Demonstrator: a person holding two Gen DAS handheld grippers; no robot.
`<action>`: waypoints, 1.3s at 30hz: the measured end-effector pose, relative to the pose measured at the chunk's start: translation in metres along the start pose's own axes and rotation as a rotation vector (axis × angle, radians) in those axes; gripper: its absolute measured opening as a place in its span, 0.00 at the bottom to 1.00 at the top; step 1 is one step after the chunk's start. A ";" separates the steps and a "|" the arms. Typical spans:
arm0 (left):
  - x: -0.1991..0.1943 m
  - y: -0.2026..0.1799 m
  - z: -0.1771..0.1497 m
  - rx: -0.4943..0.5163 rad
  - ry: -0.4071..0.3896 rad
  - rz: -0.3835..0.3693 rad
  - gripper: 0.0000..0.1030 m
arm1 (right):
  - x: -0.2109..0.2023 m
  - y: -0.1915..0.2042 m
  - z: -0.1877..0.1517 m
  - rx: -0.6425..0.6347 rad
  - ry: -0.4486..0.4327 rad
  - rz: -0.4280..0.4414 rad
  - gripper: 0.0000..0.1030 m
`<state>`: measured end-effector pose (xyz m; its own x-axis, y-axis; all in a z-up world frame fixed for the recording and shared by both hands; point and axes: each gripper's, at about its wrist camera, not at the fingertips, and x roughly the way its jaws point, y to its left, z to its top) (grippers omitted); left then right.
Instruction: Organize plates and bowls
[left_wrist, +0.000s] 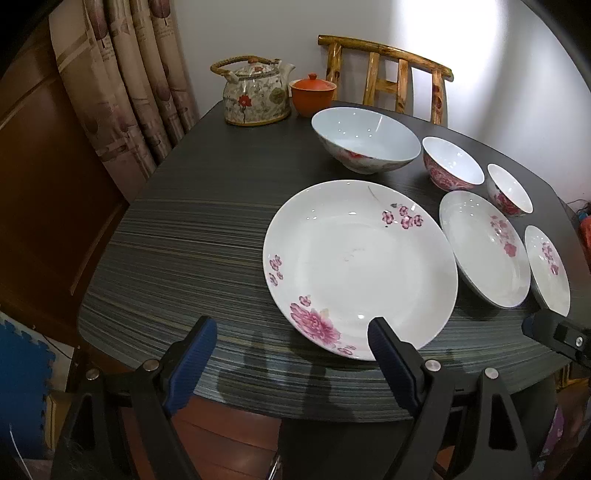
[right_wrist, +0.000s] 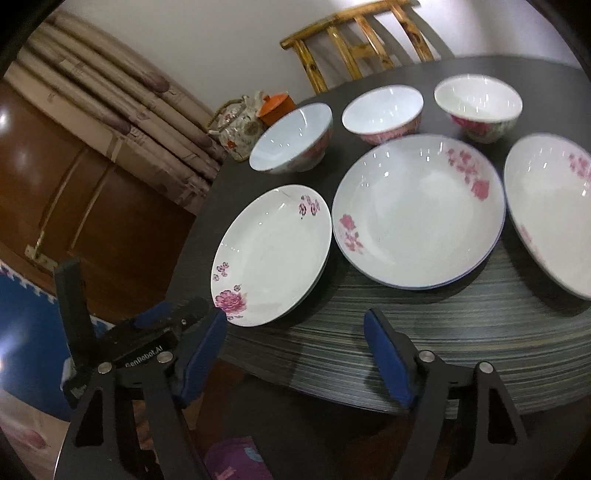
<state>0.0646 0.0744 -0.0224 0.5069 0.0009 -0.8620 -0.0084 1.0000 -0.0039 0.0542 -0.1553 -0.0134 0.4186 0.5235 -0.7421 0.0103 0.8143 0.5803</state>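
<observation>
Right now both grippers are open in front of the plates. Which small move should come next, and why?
Probably bring the right gripper forward to the near rim of the middle plate. Three plates lie in a row by size, none stacked, and stacking onto the large plate seems natural. The left gripper is also open and holds nothing.

On the tabletop (left_wrist: 207, 229), three plates run rightward from the large plate (left_wrist: 360, 267), three bowls stand in a row behind them, and the teapot (left_wrist: 255, 94) and lidded cup (left_wrist: 313, 94) stand farther behind.
</observation>
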 end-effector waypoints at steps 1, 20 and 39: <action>0.001 0.001 0.000 0.002 0.003 -0.002 0.83 | 0.002 -0.003 0.001 0.019 0.007 0.007 0.72; 0.034 0.004 0.015 0.069 0.061 0.025 0.83 | 0.037 -0.019 0.014 0.163 0.108 0.032 0.72; 0.056 0.011 0.024 0.076 0.105 -0.011 0.83 | 0.062 -0.032 0.019 0.268 0.155 0.072 0.69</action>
<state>0.1134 0.0855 -0.0590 0.4132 -0.0072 -0.9106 0.0640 0.9977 0.0212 0.0975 -0.1538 -0.0716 0.2839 0.6264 -0.7260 0.2335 0.6892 0.6859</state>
